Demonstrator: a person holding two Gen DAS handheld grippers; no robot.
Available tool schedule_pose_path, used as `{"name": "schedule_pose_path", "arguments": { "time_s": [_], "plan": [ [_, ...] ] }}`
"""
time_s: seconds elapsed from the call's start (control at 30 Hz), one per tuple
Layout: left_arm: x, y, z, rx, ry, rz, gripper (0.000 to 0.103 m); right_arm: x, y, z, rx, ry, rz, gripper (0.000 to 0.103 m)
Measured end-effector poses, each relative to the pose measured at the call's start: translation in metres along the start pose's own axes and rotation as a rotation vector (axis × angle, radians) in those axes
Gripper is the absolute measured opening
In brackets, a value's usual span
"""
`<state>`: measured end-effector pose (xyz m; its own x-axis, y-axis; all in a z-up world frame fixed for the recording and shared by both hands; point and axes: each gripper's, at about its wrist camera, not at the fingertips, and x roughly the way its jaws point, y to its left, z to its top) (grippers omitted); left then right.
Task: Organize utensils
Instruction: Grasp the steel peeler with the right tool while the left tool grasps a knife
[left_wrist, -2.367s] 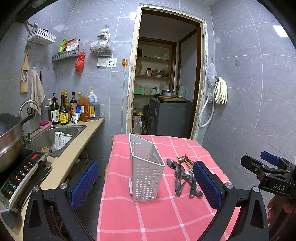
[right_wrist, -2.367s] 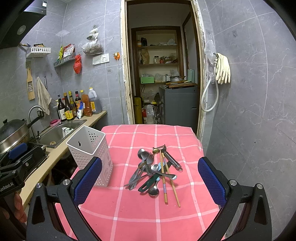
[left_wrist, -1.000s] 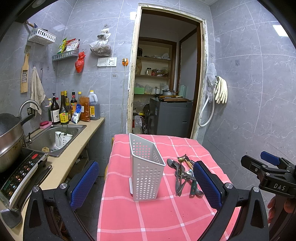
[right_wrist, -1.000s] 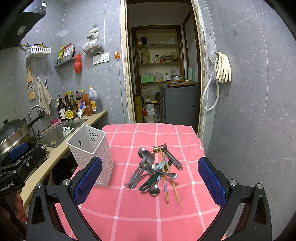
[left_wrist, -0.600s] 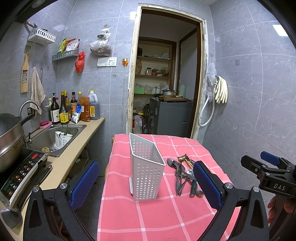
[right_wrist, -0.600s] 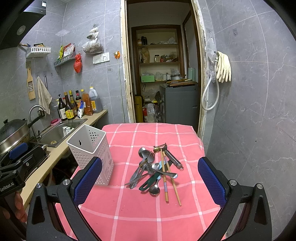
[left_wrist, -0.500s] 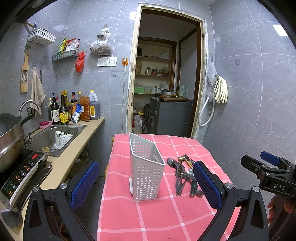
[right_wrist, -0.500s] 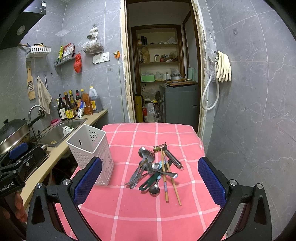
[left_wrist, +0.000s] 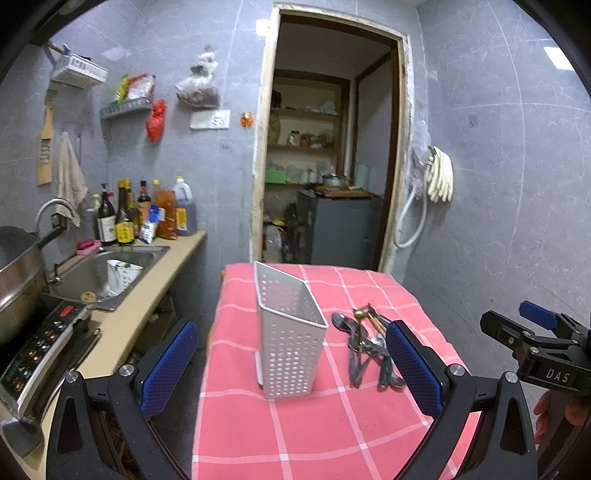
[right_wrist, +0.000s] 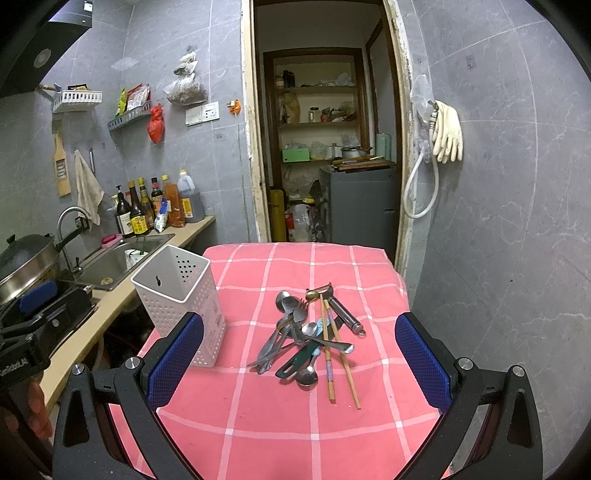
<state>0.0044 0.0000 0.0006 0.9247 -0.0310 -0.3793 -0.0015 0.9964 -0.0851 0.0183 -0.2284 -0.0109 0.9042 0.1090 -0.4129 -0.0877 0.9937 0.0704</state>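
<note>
Right wrist view: both hand-held grippers, left (left_wrist: 288, 363) and right (right_wrist: 299, 363), were spread wide and empty above the counter (right_wrist: 258, 413); utensils (right_wrist: 314, 336) lay piled beside the upright white holder (right_wrist: 181, 299).

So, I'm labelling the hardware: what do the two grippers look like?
Both are matte black frames with silver bolts and textured blue pads. The left gripper and right gripper match; white lettering reads "DAS" on the right one's side, seen from the left wrist.

The white holder (right_wrist: 180, 295) stands left of the utensil pile (right_wrist: 312, 339); bare pink cloth (right_wrist: 280, 417) lies open before both.
</note>
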Motion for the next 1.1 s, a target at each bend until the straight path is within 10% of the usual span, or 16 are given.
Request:
{"name": "schedule_pose_path", "arguments": {
  "time_s": [0.63, 0.83, 1.1],
  "plan": [
    [0.103, -0.081, 0.049, 0.060, 0.124, -0.227, 0.102, 0.089, -0.115, 0.047, 0.058, 0.115, 0.096, 0.102],
    [0.164, -0.118, 0.052, 0.053, 0.224, -0.217, 0.088, 0.163, -0.155, 0.049, 0.109, 0.211, 0.188, 0.097],
    [0.260, -0.117, 0.028, -0.089, 0.414, -0.140, 0.055, 0.272, -0.165, 0.030, 0.141, 0.358, 0.347, 0.067]
  ]
}}
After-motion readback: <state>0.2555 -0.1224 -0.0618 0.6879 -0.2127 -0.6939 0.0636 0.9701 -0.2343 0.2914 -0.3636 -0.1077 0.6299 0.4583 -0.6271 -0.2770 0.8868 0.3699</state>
